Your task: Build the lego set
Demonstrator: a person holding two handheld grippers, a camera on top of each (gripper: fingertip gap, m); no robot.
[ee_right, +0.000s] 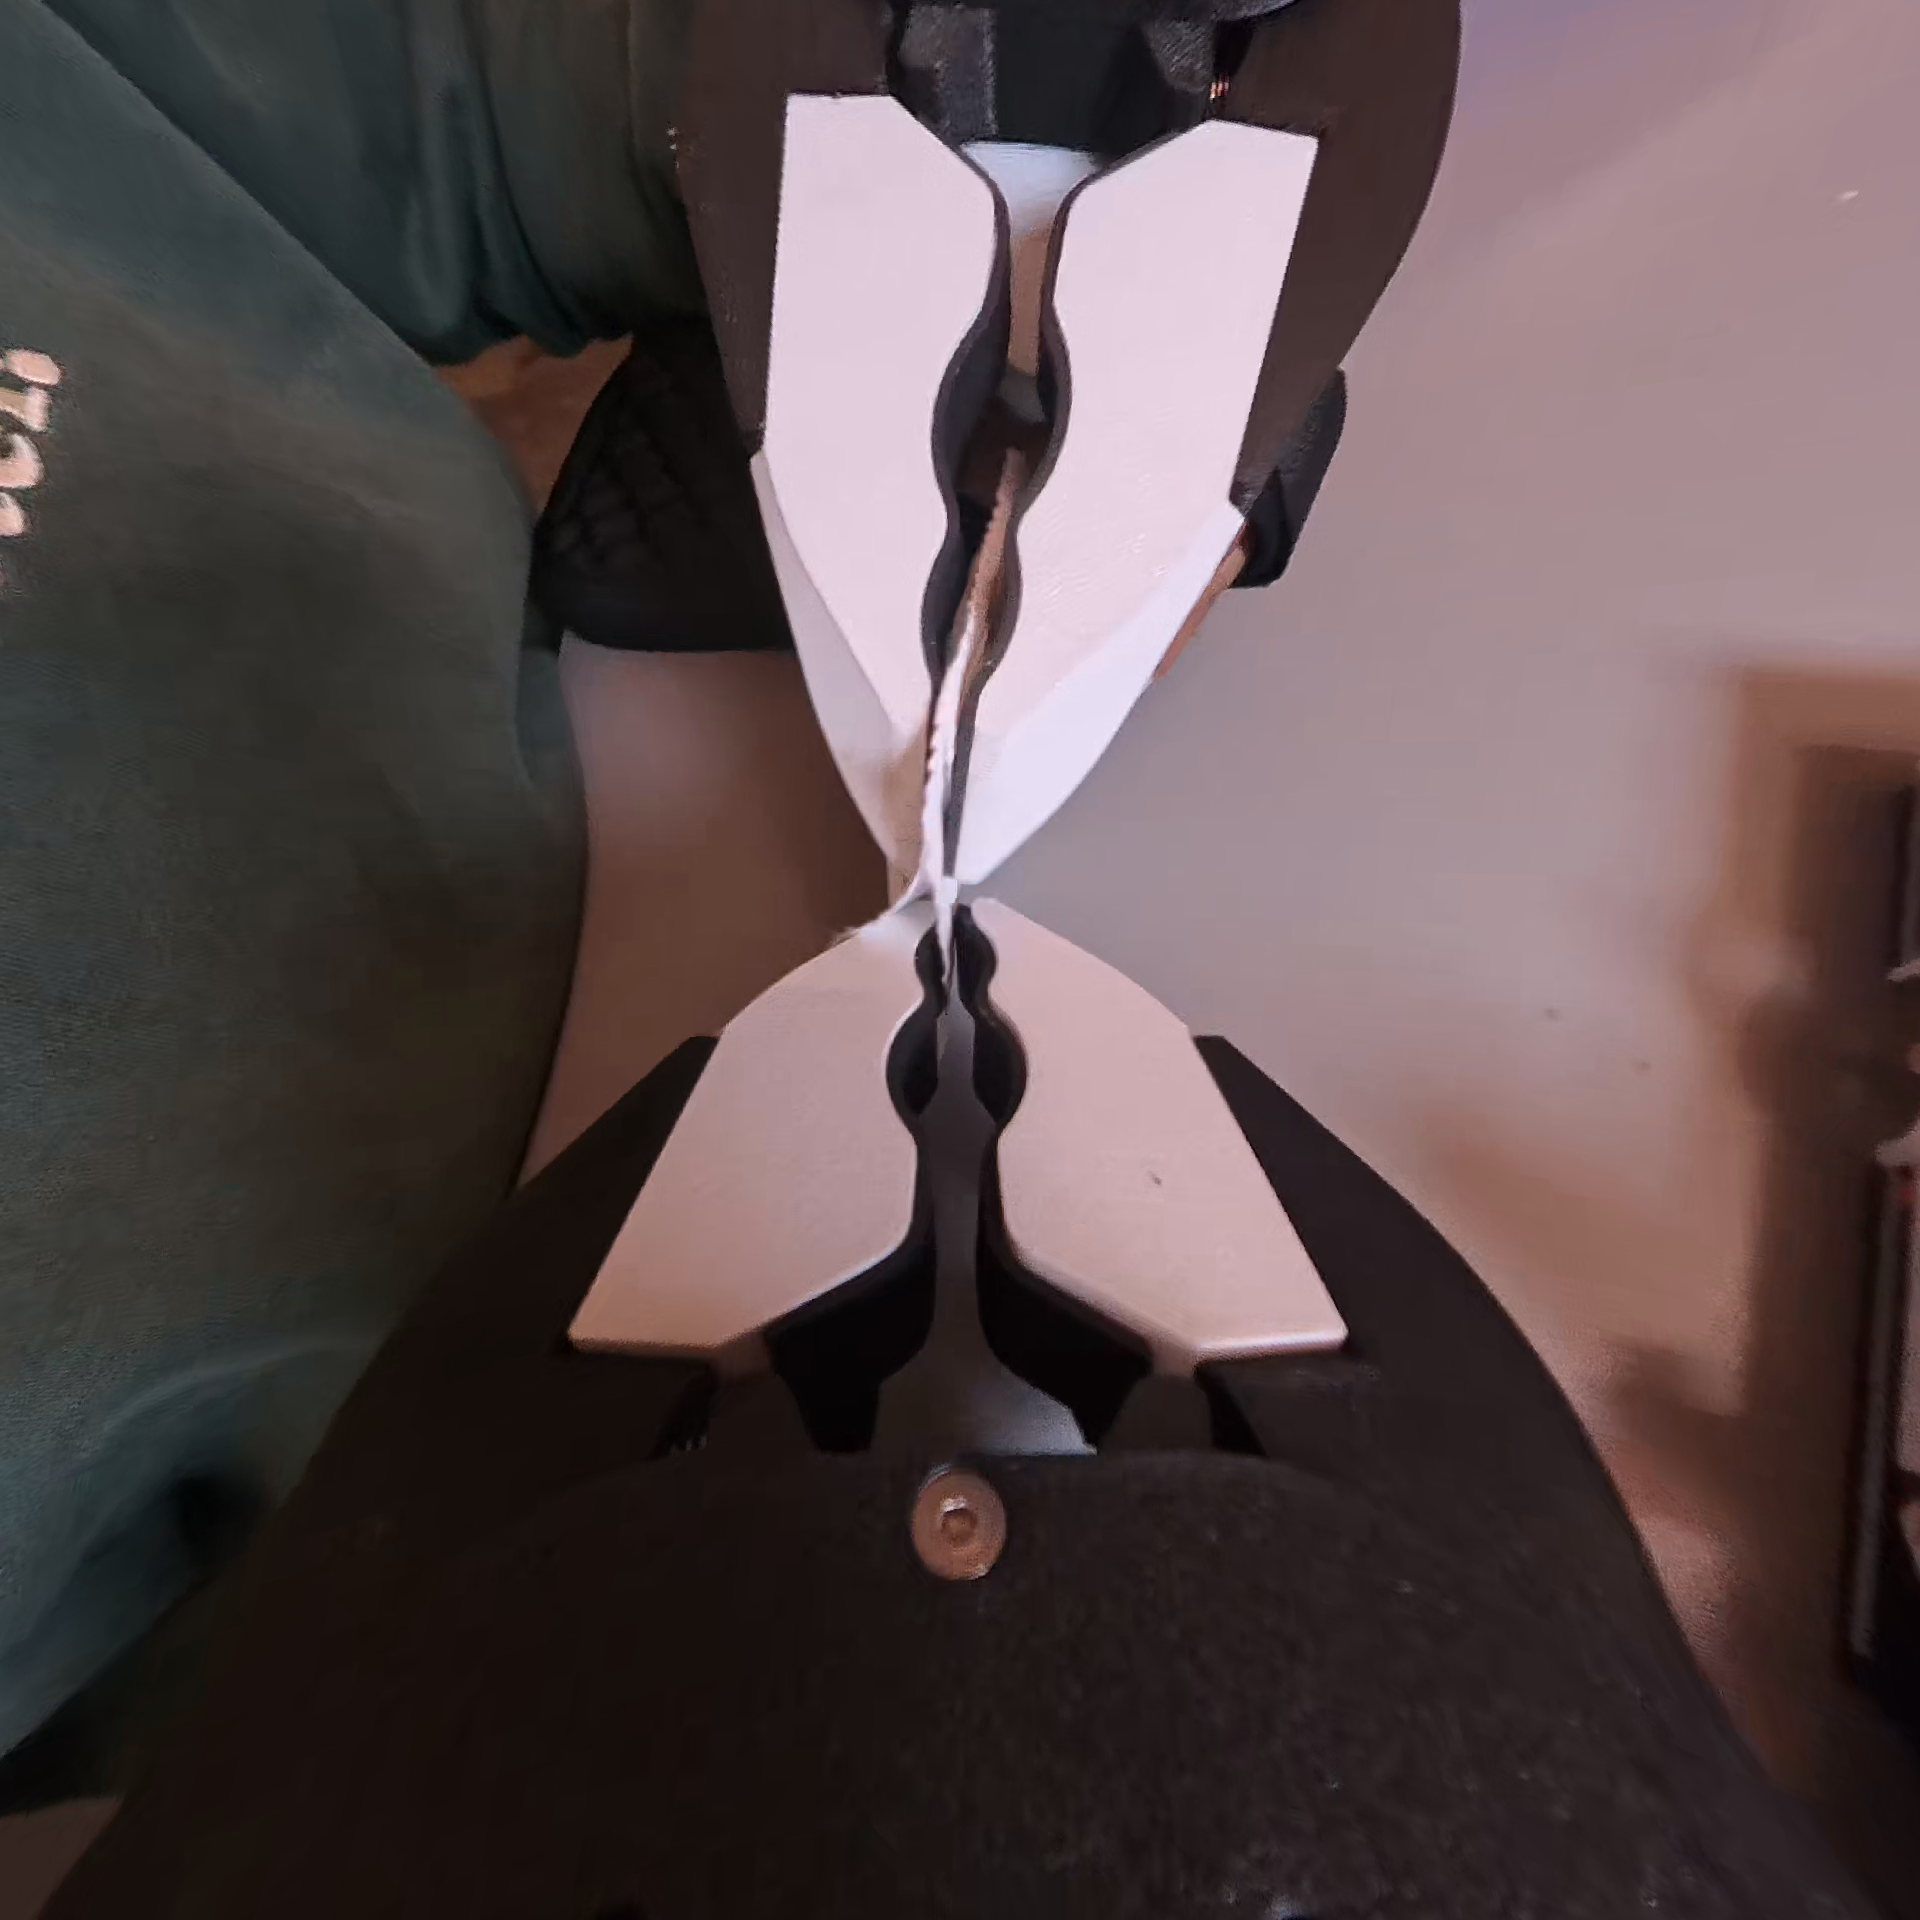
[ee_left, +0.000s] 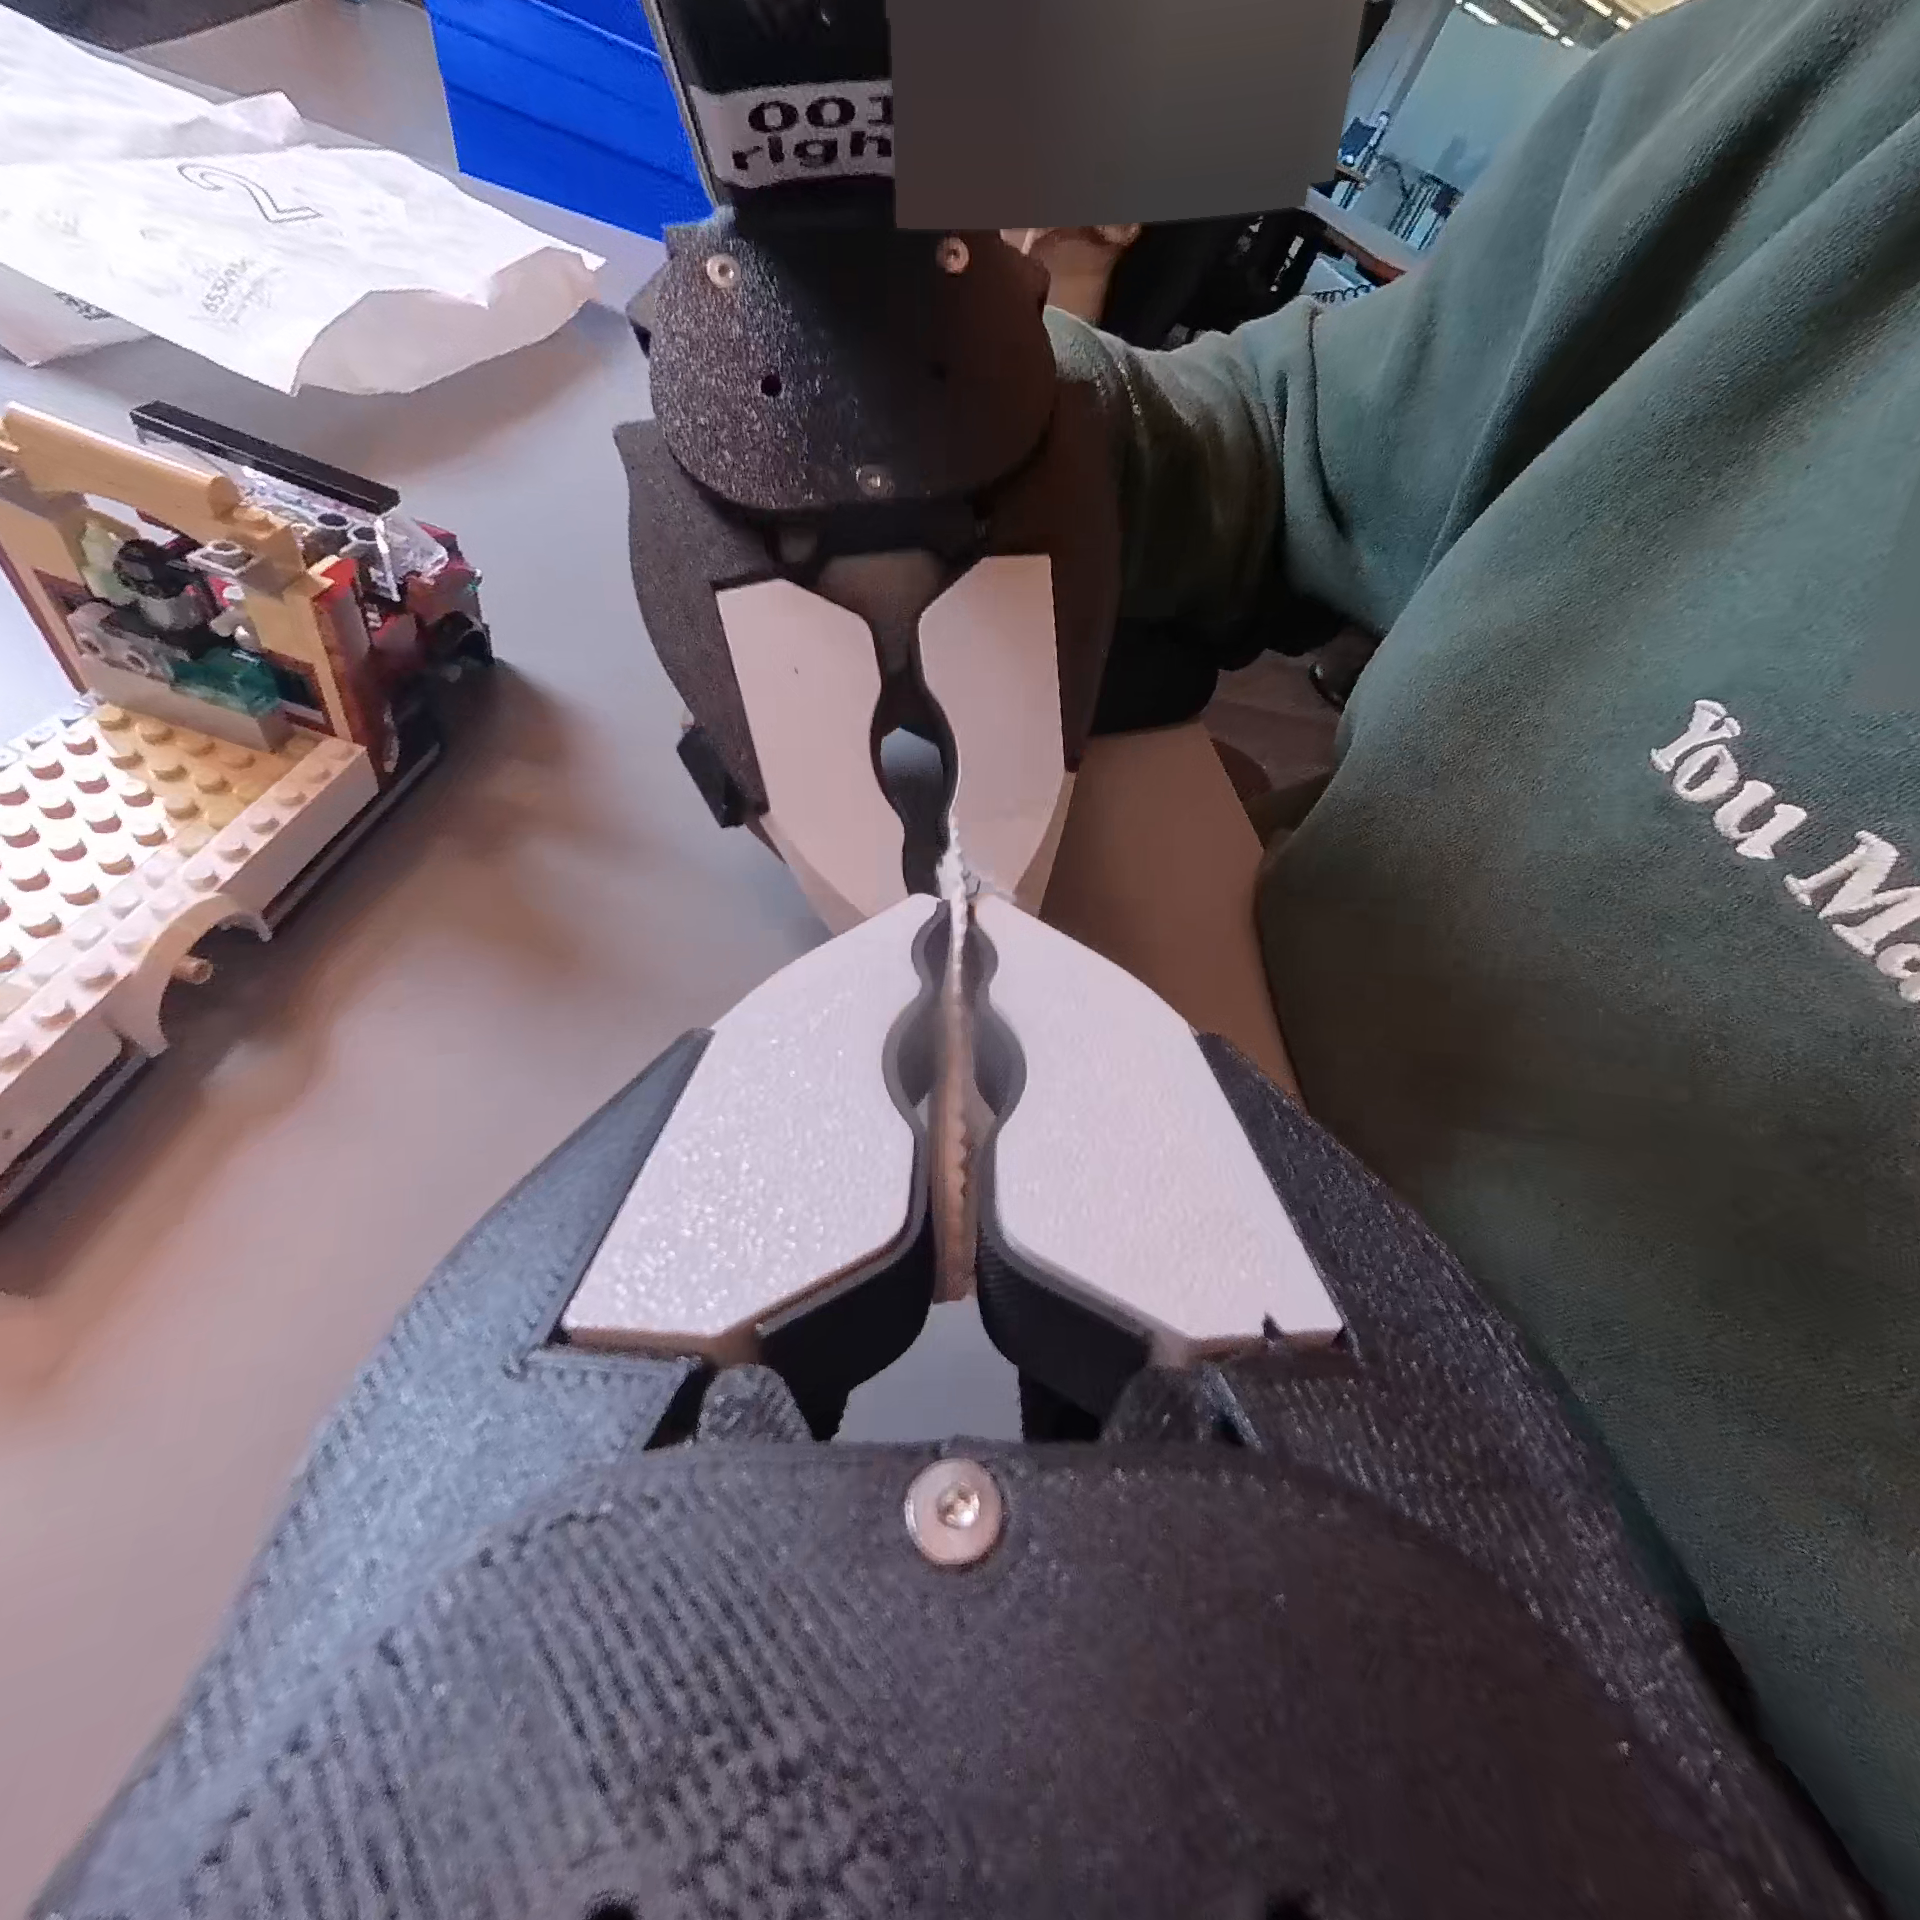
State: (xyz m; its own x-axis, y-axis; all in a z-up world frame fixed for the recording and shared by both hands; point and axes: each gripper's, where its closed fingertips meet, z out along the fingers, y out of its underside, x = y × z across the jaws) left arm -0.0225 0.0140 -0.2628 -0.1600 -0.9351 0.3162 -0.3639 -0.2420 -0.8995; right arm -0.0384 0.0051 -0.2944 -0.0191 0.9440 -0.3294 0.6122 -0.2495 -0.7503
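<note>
Left wrist view: the left gripper and right gripper meet tip to tip mid-frame, both clamped on one thin white paper bag edge. The lego build sits apart at left on the table.

Counted: two claws, one paper strip, one lego build, two paper bags.

Two claws are seen, the left claw and the right claw, one thin white paper strip being pinched between them. One lego build, two white paper bags and one blue bin are counted on the surface.
</note>
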